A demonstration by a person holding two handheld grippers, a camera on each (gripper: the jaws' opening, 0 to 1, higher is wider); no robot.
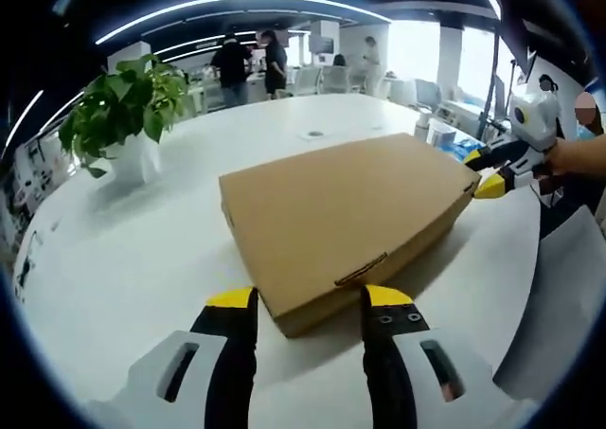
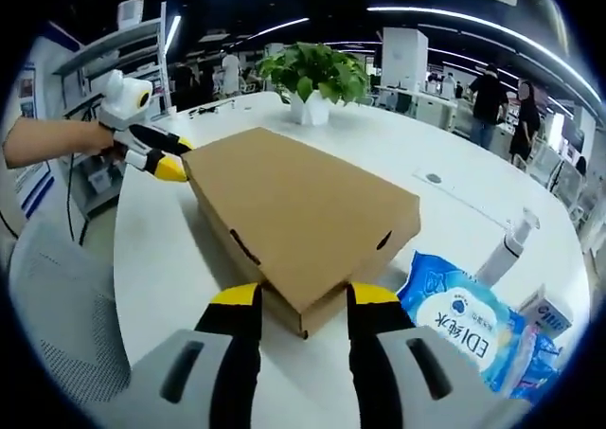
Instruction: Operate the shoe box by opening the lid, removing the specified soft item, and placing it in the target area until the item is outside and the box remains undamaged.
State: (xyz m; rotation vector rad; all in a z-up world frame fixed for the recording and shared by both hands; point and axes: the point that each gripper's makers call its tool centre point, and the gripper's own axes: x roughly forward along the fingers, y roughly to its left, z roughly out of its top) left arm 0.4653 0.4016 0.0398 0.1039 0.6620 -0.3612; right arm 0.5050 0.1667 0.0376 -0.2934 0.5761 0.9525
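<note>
Left tool [image 1: 308, 301]: jaws standing apart, gripping nothing, straddling the near corner of the shoe box [image 1: 346, 216]. In the right gripper view this same tool [image 2: 170, 159] is touching the box's far corner, with a hand [image 2: 57, 140] behind it.

Right tool [image 2: 294, 301]: jaws likewise parted and empty, bracketing the opposite corner of the box [image 2: 294, 211]. In the left gripper view it [image 1: 488, 173] is sitting at the box's far right corner.

Shoe box: plain brown cardboard, lying flat on the white surface [image 1: 142, 249], lid closed, tuck slots showing along the side walls. The soft item is presumably inside, out of sight.

Step in hand, as judged: opening the lid. The two tools are sitting at diagonally opposite corners. Advice: be catching only the lid's lip, not the base wall; be lifting both corners evenly so the cardboard is not twisting or tearing at the slots; be keeping squeeze light to avoid creasing.

Beside the box: a blue wipes pack [image 2: 464, 330] and a pump bottle [image 2: 507, 244], both close enough to be getting knocked by a swinging lid.

Farther off: a potted plant [image 1: 128, 116] [image 2: 312, 79] standing well apart.

Background: people [image 1: 248, 64] standing among desks.
</note>
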